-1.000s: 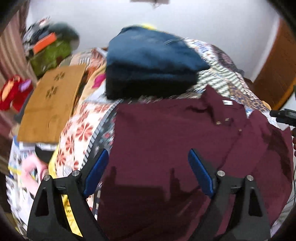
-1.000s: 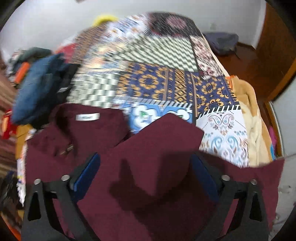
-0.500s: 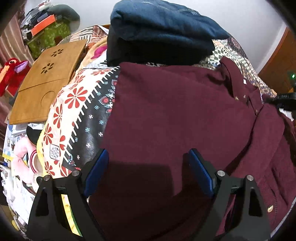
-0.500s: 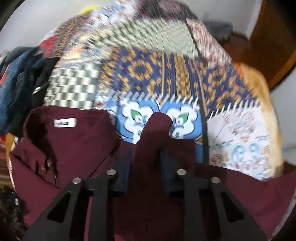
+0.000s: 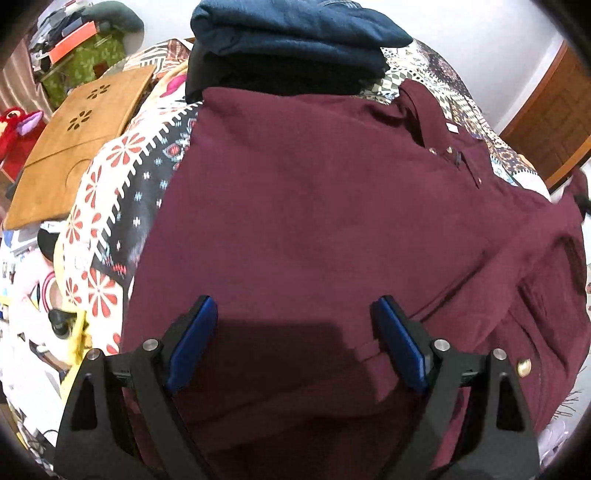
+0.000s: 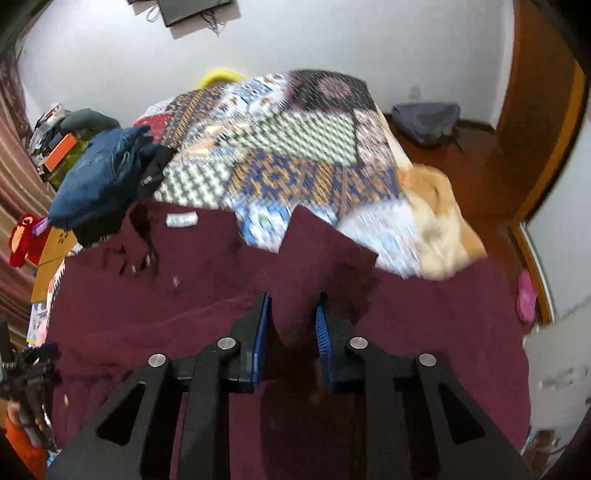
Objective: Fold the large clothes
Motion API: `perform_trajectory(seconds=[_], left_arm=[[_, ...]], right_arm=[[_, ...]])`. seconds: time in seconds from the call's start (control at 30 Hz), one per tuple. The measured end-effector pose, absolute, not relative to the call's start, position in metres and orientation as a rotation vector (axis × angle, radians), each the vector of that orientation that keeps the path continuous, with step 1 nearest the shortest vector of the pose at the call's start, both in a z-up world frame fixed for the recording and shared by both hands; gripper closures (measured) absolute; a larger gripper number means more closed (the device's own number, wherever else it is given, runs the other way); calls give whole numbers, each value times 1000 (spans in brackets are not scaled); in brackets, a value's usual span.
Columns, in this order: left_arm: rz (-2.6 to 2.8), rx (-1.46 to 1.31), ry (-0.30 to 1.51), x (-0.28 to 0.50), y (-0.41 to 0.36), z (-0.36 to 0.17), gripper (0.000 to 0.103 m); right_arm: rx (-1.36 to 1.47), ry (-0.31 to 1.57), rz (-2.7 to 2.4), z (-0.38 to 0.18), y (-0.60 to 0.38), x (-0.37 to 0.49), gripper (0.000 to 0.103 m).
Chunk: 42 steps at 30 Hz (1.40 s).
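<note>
- Left tool point(image 5: 291, 334): spread wide, blue pads apart, nothing pinched; poised just over the near part of the shirt point(image 5: 332, 206), own shadow cast on the cloth between the pads.
- Right tool point(image 6: 291, 328): clamped on a raised fold of shirt point(image 6: 314, 258) cloth bunched between the blue pads; jaws just eased apart a touch, fold held all the same.
- Shirt: maroon, spread flat across the near half of the bed, filling most of the left view; lifted flap rising from the right tool's pads to a point above the quilt point(image 6: 295, 147).
- Collar point(image 6: 155, 221) with white label point(image 6: 181, 219) lying beyond and left of the right tool; brass buttons point(image 5: 448, 149) along the placket, seen to the right in the left view.
- Left of the shirt: flowered blanket point(image 5: 110, 177), touching the shirt's edge.
- Beyond the shirt: patchwork quilt covering the bed; tan blanket point(image 6: 439, 221) slumped at its right edge.
- Folded blue garment point(image 5: 295, 33) on a black one point(image 5: 273, 79), stacked just past the shirt's far hem, left of the collar.
- Further left: wooden board point(image 5: 77, 144) with flower cut-outs, red plush toy point(image 5: 16, 125) beside it.
- Farthest: white wall, wooden door at right; grey bundle point(image 6: 428, 122) on the floor.
</note>
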<state>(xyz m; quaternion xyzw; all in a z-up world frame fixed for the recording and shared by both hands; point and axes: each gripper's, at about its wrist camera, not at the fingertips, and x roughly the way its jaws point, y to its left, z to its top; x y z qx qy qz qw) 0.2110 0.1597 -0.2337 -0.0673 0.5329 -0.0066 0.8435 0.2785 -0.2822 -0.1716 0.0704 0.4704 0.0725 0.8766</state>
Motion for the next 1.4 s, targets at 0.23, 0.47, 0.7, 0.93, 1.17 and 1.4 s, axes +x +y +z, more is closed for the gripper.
perform_trajectory(seconds=[0.23, 0.47, 0.7, 0.93, 1.17, 1.4], left_arm=[[-1, -160, 1094, 195, 157, -233, 13], [-2, -134, 1076, 187, 153, -232, 13], [-15, -130, 1056, 177, 153, -229, 13], [-48, -122, 1035, 159, 154, -221, 13], [-38, -92, 1016, 152, 158, -199, 13], [-77, -96, 991, 180, 137, -185, 13]], right_arm=[[238, 1077, 46, -193, -324, 235, 54], [235, 978, 35, -148, -314, 235, 43], [111, 993, 248, -144, -231, 264, 35], [51, 1208, 302, -217, -190, 292, 35], [-137, 1137, 331, -209, -197, 241, 35], [-102, 1107, 305, -206, -229, 215, 36]])
